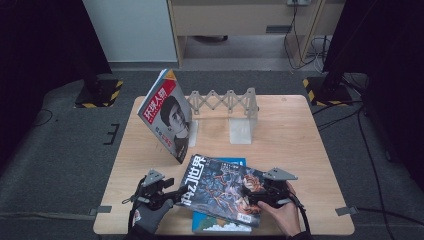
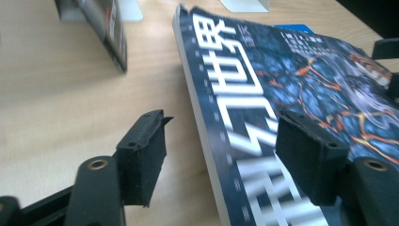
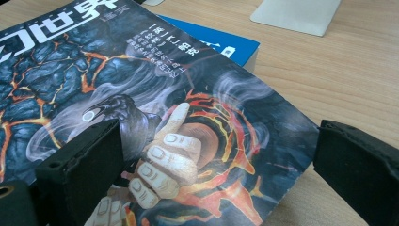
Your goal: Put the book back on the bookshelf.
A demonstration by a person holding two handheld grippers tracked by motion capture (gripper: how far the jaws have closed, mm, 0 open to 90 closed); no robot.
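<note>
Both jaws gape empty: left gripper point(image 1: 165, 192) straddles the dark magazine's point(image 1: 225, 190) spine edge, right gripper point(image 1: 267, 192) its opposite edge.

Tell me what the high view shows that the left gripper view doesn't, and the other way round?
High view alone: the folding rack at the table's far side, the floor, both of the person's hands, and the front cover of the red magazine leaning upright against the rack. Left gripper view alone: a close look along the left hand-held gripper, its open jaws either side of the dark magazine's edge. Shared: the dark magazine lying on a blue book, the wooden table, and the red magazine.
</note>
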